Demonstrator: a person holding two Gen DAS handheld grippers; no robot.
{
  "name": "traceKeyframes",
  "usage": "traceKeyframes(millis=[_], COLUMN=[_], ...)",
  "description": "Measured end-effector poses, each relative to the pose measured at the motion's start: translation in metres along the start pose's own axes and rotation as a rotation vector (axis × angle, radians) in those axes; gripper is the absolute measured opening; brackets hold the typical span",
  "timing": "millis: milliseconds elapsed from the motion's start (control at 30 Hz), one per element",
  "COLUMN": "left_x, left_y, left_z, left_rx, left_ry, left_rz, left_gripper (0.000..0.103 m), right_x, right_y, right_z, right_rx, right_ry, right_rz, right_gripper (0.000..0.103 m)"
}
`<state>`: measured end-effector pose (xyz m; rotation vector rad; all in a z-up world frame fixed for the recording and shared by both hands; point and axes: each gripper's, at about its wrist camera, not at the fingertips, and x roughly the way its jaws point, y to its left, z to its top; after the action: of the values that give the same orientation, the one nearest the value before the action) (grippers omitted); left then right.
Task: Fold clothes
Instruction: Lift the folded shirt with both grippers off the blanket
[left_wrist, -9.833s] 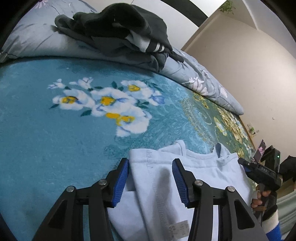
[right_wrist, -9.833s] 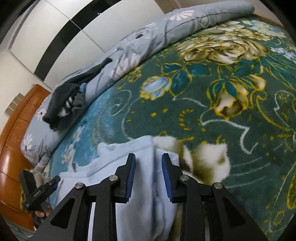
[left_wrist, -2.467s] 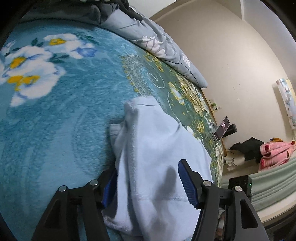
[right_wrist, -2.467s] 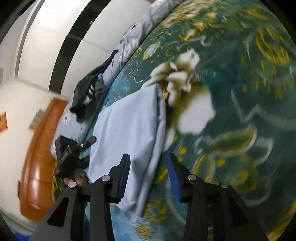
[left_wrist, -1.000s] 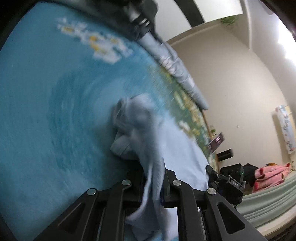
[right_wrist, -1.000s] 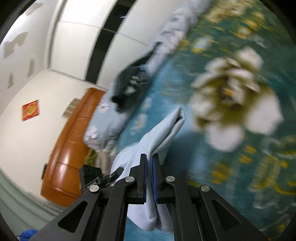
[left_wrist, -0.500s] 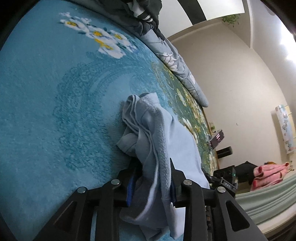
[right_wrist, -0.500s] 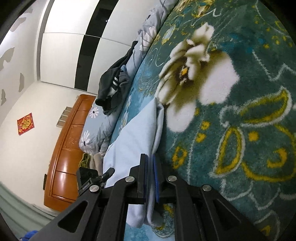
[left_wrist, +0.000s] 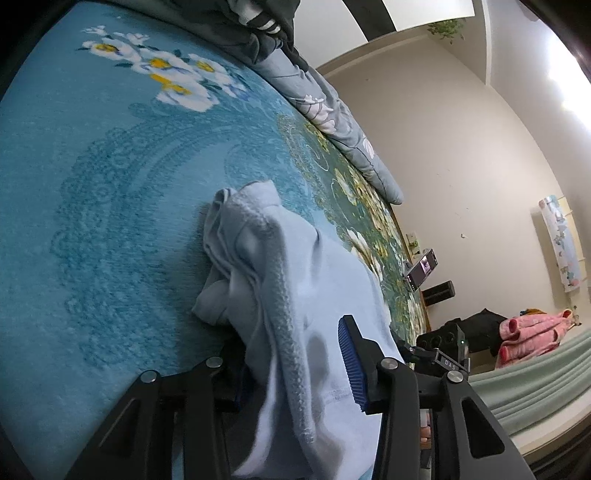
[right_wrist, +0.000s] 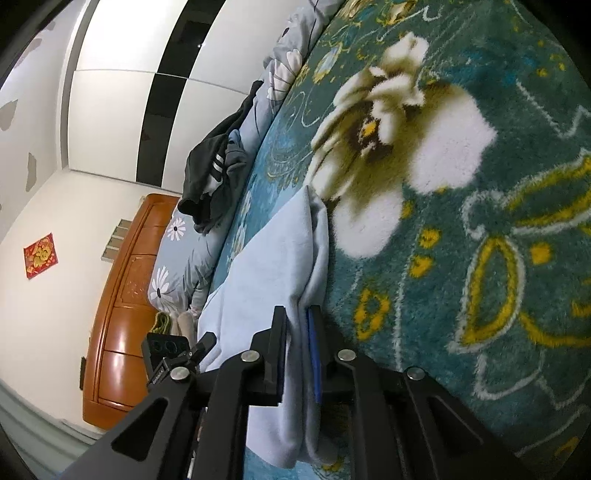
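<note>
Blue-padded left tongs have just been opening, jaws apart around the pale blue garment. Right tongs have just been opening slightly, its folded edge between them. It lies on the floral bed blanket.

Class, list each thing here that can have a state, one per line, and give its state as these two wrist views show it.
Light blue garment: folded over, lying on the blanket, one end bunched.
Left gripper: jaws just opening, cloth between them, pads apart from it.
Right gripper: jaws just easing apart, folded edge between them.
Dark clothes: unfolded heap on the grey quilt.
Phone: screen lit, propped up.
</note>
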<state>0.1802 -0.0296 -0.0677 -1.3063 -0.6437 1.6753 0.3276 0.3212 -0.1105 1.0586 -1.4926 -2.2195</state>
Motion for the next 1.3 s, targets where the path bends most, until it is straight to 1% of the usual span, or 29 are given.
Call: traceKeyframes(millis=[133,167,233,333,400,500,533,600,633,700,767,800,867,933,1100,1300], left_x=[-0.001,0.0,0.0,0.001,0.001,0.002,0.002,0.001,0.001,0.0,0.0,0.0,-0.002,-0.005,-0.013,-0.029], left_y=[0.002,0.002,0.002,0.002,0.002,0.002,0.002,0.002,0.002,0.001,0.0,0.0,0.001,0.001,-0.008,-0.023], left_z=[0.0,0.0,0.001,0.002,0.003,0.003,0.003,0.003,0.002,0.001,-0.002,-0.003,-0.007,-0.01,-0.019,-0.042], left_rx=[-0.003,-0.003,0.0,0.0,0.002,0.006,0.006,0.002,0.0,-0.002,-0.003,-0.006,-0.014,-0.018,-0.011,-0.01], left_ry=[0.008,0.01,0.016,0.026,0.031,0.036,0.037,0.036,0.034,0.029,0.024,0.023,0.016,0.008,-0.015,-0.052], left_rz=[-0.009,-0.009,-0.01,-0.016,-0.018,-0.018,-0.018,-0.019,-0.018,-0.009,0.012,0.02,0.022,0.019,0.024,0.051], left_gripper=[0.045,0.045,0.045,0.045,0.045,0.043,0.043,0.043,0.043,0.041,0.031,0.023,0.017,0.017,0.015,0.015], right_x=[-0.007,-0.008,-0.008,-0.002,0.002,0.004,0.005,0.006,0.008,0.011,0.011,0.011,0.006,-0.001,-0.009,-0.02], right_y=[0.002,0.003,0.006,0.014,0.017,0.016,0.016,0.017,0.016,0.015,0.015,0.016,0.02,0.027,0.046,0.048], right_z=[-0.003,-0.004,-0.006,-0.009,-0.009,-0.009,-0.01,-0.011,-0.012,-0.015,-0.018,-0.019,-0.02,-0.02,-0.028,-0.042], right_rx=[0.0,-0.005,-0.022,-0.07,-0.083,-0.074,-0.072,-0.065,-0.053,-0.027,-0.009,-0.002,0.003,-0.012,-0.073,-0.103], right_ry=[-0.023,-0.031,-0.039,-0.04,-0.039,-0.045,-0.049,-0.048,-0.047,-0.049,-0.062,-0.069,-0.085,-0.098,-0.092,-0.068], right_rz=[-0.011,-0.015,-0.045,-0.097,-0.106,-0.092,-0.088,-0.087,-0.081,-0.066,-0.052,-0.045,-0.016,0.015,0.046,0.089], right_gripper=[0.027,0.029,0.029,0.032,0.032,0.032,0.031,0.025,0.019,0.012,0.011,0.01,0.01,0.01,0.009,0.009])
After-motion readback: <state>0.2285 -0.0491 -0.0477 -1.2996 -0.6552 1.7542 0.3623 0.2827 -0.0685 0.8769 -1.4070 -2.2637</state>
